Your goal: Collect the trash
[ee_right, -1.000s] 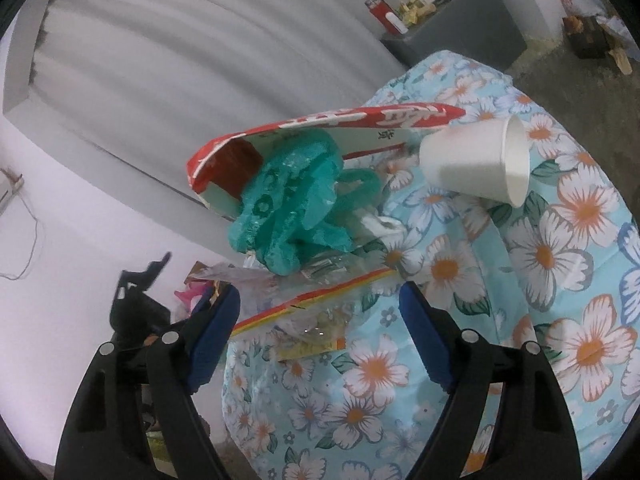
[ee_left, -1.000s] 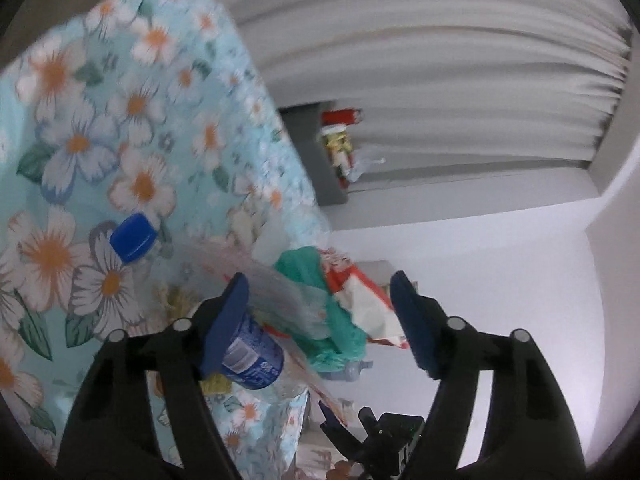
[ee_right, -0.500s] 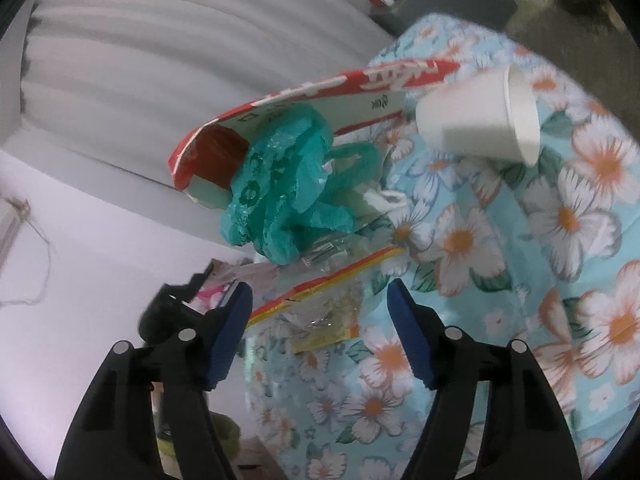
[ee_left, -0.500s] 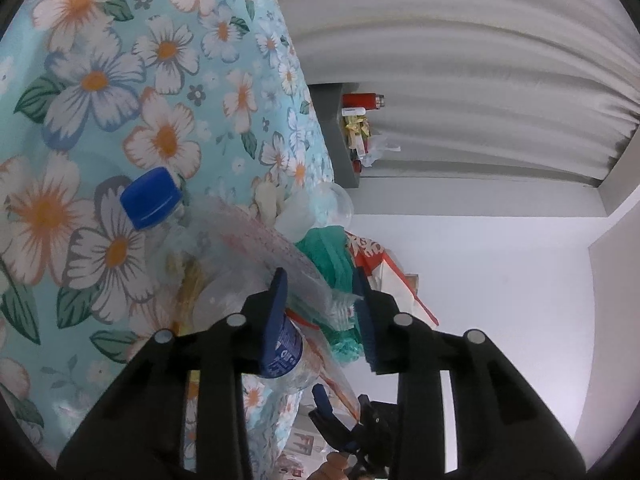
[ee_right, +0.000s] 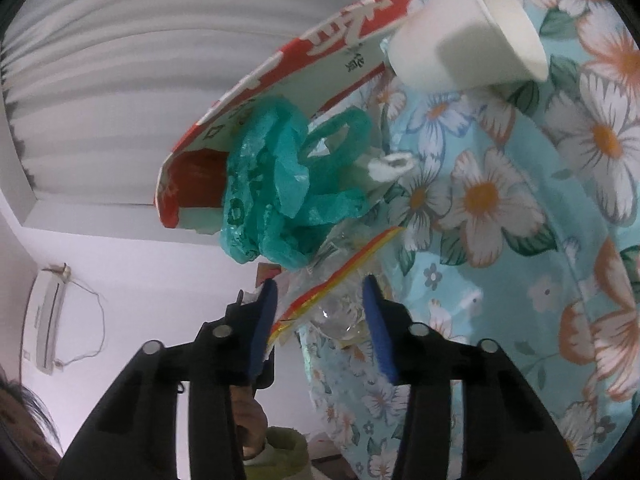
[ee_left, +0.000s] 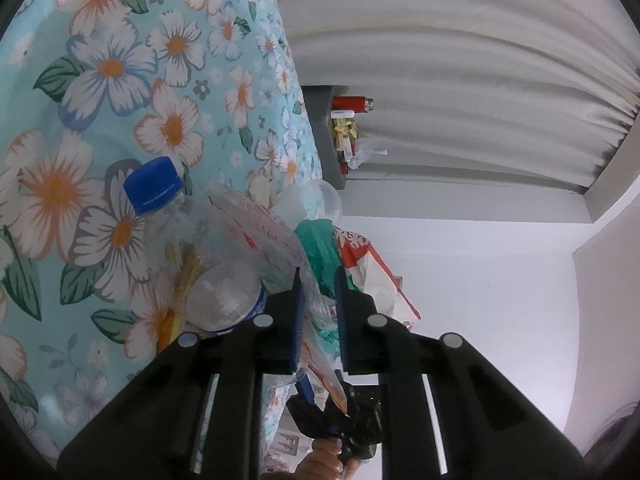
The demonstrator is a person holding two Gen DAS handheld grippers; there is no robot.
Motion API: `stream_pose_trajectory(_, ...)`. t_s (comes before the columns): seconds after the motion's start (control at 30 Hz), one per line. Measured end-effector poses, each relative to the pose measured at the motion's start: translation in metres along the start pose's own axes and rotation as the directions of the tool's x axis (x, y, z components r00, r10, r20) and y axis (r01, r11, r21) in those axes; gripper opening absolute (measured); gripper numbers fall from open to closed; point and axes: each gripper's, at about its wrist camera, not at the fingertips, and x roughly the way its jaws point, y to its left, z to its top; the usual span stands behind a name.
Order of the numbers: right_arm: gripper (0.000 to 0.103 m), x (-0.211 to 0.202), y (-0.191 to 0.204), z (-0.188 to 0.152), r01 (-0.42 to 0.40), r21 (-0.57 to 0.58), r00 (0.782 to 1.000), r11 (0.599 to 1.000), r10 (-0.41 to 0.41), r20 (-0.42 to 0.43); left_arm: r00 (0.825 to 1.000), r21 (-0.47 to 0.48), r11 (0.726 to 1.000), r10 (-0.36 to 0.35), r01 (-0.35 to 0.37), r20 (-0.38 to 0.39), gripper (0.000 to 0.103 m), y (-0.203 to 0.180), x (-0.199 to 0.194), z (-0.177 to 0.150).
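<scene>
A clear plastic bag with red print [ee_left: 256, 236] lies on the floral tablecloth [ee_left: 120, 60], over a clear bottle with a blue cap [ee_left: 152, 186]. My left gripper [ee_left: 318, 284] is shut on the bag's edge. In the right wrist view the bag's red-striped edge [ee_right: 340, 276] lies between the fingers of my right gripper [ee_right: 320, 300], which is partly closed and not gripping. A crumpled teal plastic bag [ee_right: 276, 184], a red and white carton [ee_right: 288, 60] and a white paper cup [ee_right: 468, 36] lie beyond it.
A grey shelf with a red can and small items [ee_left: 348, 128] stands against the white curtain [ee_left: 460, 60]. The table's edge drops off near both grippers. An air conditioner [ee_right: 46, 320] hangs on the wall.
My left gripper has closed from wide open onto the clear bag's edge. My right gripper has moved in towards the bag and its fingers have narrowed.
</scene>
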Motion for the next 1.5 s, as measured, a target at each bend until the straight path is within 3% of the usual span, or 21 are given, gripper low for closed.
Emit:
stream_pose_trajectory(0.17,0.028,0.003,-0.006,-0.002,-0.004,0.029,1.0,1.0,0.005,-0.014,1.0,0.019,1.0,-0.008,0.008,0.01,0.011,-0.004,-0.007,-0.005)
stream_pose_trajectory(0.23,0.017,0.003,-0.009,-0.002,-0.004,0.038,1.0,0.999,0.004,-0.011,1.0,0.024,1.0,-0.012,0.012,0.011,0.011,-0.004,-0.009,-0.006)
stream_pose_trajectory(0.33,0.01,0.003,-0.012,-0.002,-0.015,0.051,1.0,0.999,0.016,-0.014,1.0,0.034,0.999,-0.018,0.017,0.015,0.01,-0.007,-0.012,-0.01)
stream_pose_trajectory(0.87,0.005,-0.019,-0.001,-0.021,-0.098,-0.019,0.99,0.995,0.095,-0.1,0.995,0.11,0.99,-0.092,0.087,0.046,0.01,-0.02,-0.042,-0.028)
stream_pose_trajectory(1.13,0.004,-0.041,0.012,-0.024,-0.169,-0.066,0.984,0.983,0.164,-0.076,0.989,0.203,0.97,-0.142,0.13,0.049,0.01,-0.039,-0.06,-0.045)
stream_pose_trajectory(1.5,0.004,-0.086,0.026,-0.037,-0.192,-0.127,0.981,0.973,0.192,-0.01,0.984,0.337,0.926,-0.178,0.169,-0.003,0.01,-0.074,-0.069,-0.082)
